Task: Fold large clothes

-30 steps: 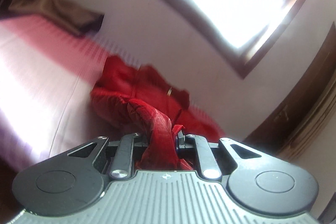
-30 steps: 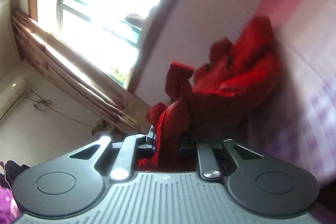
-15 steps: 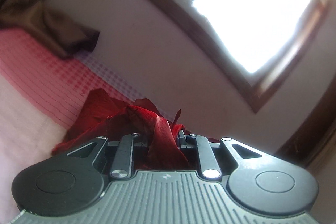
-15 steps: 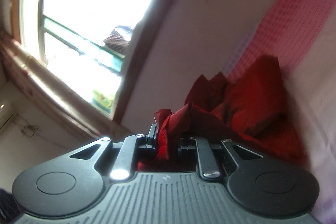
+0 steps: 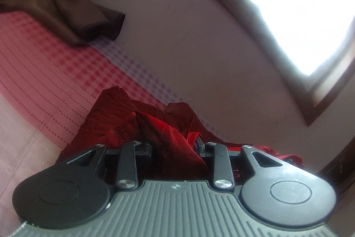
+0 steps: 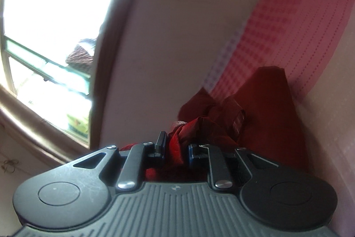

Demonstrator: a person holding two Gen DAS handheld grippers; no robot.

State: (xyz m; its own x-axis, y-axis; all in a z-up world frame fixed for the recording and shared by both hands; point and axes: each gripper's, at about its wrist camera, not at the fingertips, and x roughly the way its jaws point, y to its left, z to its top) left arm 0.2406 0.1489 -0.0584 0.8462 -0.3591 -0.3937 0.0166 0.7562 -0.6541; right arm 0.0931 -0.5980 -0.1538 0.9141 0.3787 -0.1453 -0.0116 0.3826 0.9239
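Note:
A crumpled red garment point(image 5: 115, 126) lies low on the pink checked bed sheet point(image 5: 55, 72), close to the wall. A fold of it rises between the jaws of my left gripper point(image 5: 174, 143), which are opening; the cloth sits loosely in the widened gap. In the right wrist view the same red garment point(image 6: 270, 108) is heaped against the bed sheet point(image 6: 288, 26). My right gripper point(image 6: 176, 143) is shut on a bright red bunch of it. The fingertips of both grippers are hidden by cloth.
A pale wall point(image 5: 188, 37) runs right behind the bed. A bright window point(image 5: 299, 3) is set in it, also the window point(image 6: 55, 26) in the right wrist view. A brown cloth point(image 5: 73, 14) lies at the far corner of the bed.
Both grippers carried the garment toward the wall and lowered it onto the bed. The left jaws now stand wider apart around the cloth. The right grip looks the same.

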